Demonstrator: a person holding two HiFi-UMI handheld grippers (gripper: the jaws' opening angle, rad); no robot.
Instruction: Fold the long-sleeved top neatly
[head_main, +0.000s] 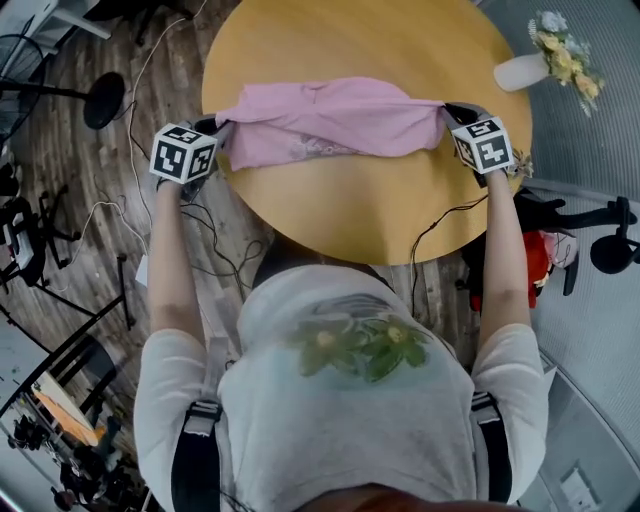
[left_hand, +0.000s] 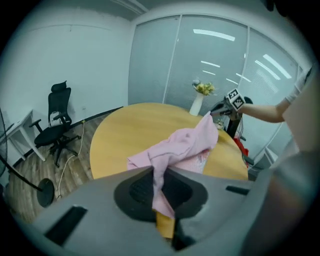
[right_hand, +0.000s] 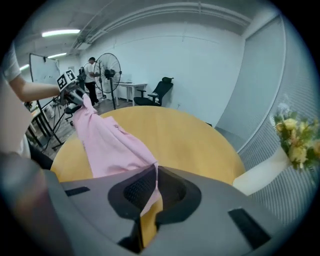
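Top (head_main: 330, 122): pink, long-sleeved, strung between the two grippers, one end in each. The middle is bunched and creased.
Left gripper (left_hand: 159, 172): jaws together, clamped on a fold of pink fabric. Cloth runs up out of the pads and away toward the other gripper.
Right gripper (right_hand: 154, 172): jaws together, clamped on a thin edge of the same fabric. The rest fans out ahead of it toward the left gripper.
Span: the garment fills the whole gap between the tools. In each gripper view the far end rises to the opposite gripper's tips.
Table (head_main: 400, 220): round, yellow wood, under both grippers. The left one sits at its near-left rim and the right one over its right side. The top's lower edge looks to rest on it between them; I can't tell how much of the cloth is off the surface.
Vase (head_main: 525, 70): white, holds yellow flowers, on the table just beyond the right gripper on its outer side. Apart from the top.
Hands: one on each gripper, arms reaching forward on either side of the garment.
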